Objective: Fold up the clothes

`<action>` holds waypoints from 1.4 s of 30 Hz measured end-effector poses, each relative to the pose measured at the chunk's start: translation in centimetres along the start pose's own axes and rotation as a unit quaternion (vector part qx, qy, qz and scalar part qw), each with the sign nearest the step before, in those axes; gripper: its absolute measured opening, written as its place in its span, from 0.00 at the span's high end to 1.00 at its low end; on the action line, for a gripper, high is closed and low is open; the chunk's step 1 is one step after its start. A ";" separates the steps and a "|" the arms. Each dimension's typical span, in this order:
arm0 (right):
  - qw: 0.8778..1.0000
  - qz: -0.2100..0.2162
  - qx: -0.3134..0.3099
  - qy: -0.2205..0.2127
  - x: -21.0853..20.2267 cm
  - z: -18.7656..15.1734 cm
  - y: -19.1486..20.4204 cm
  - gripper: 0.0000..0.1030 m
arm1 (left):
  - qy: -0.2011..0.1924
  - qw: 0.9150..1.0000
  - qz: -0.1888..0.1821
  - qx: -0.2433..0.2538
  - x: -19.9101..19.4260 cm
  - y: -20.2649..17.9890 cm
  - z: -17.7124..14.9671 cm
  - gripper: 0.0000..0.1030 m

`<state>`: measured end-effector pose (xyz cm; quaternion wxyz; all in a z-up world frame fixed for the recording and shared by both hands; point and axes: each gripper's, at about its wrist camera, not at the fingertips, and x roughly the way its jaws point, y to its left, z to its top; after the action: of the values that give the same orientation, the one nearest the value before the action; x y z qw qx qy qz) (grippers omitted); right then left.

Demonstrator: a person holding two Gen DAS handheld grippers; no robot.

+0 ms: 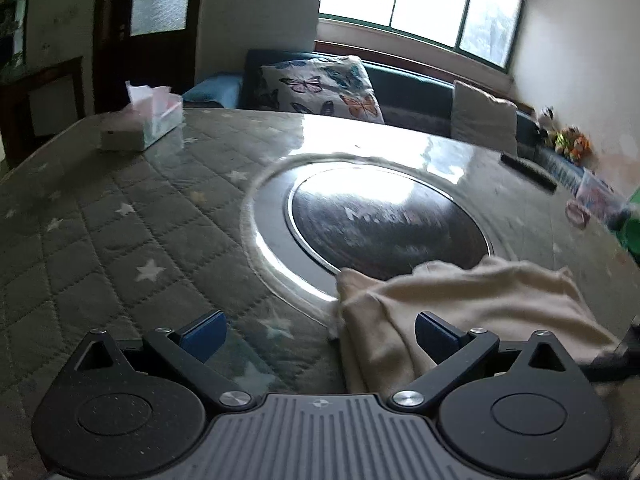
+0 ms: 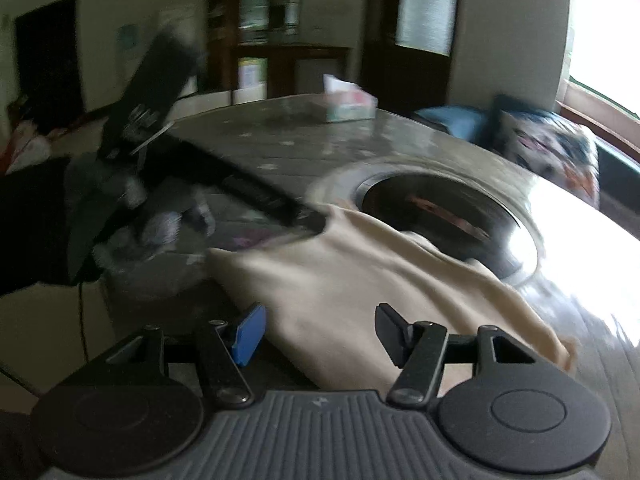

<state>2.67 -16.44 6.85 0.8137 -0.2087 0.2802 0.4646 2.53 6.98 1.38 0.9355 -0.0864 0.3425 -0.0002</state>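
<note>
Lying beneath both grippers' spread jaws; cream garment on table.

Ahead of the left gripper, quilted table surface is lying open to the left and forward. The cream cloth is covering the area to its front right, reaching under its right finger. A tissue box is standing far ahead to the left. A remote and cups are occupying the far right edge. Ahead of the right gripper, the cloth is filling the path; the left gripper's arm is crossing the front-left space.
</note>
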 end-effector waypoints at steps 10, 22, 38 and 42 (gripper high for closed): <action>0.991 0.003 -0.135 0.010 3.4 1.2 5.7 0.52 | 0.034 0.995 -0.037 -0.084 -0.5 3.2 0.1 0.24; 0.999 -0.001 -0.040 -0.020 1.6 1.8 3.4 0.86 | 0.066 0.978 -0.094 -0.176 0.4 2.9 0.3 0.18; 0.999 0.018 0.011 -0.051 -1.4 0.5 1.6 0.88 | 0.098 0.946 -0.162 -0.264 1.2 2.4 -0.5 0.51; 0.998 0.017 0.013 -0.053 -1.6 0.4 1.7 0.88 | 0.107 0.940 -0.160 -0.281 1.8 2.9 -1.1 0.77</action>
<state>0.66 -16.44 8.04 0.8217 -0.1689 0.2465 0.4853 3.03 9.52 -1.07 0.8185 -0.3989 0.4086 -0.0625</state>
